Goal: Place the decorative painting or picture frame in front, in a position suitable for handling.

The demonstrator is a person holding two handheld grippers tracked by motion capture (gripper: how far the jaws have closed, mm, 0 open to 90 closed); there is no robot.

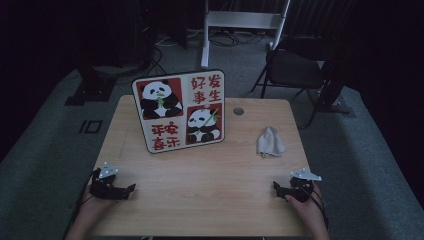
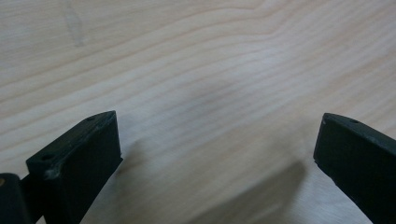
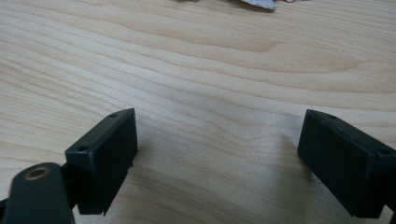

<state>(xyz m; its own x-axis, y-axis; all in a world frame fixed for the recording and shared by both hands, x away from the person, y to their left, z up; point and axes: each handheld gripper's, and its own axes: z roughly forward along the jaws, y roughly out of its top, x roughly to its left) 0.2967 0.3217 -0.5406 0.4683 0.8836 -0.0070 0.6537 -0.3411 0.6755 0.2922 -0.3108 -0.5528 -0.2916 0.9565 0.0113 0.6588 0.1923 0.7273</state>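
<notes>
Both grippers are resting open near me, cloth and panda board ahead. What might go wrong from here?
The crumpled cloth lies limp ahead of the right gripper; a pinch may catch just a fold, or scrape the table. The panda board stands leaning upright, so pressing or bumping it may tip it backward. The left gripper is well short of it, so reaching for it may mean crossing arms.
</notes>
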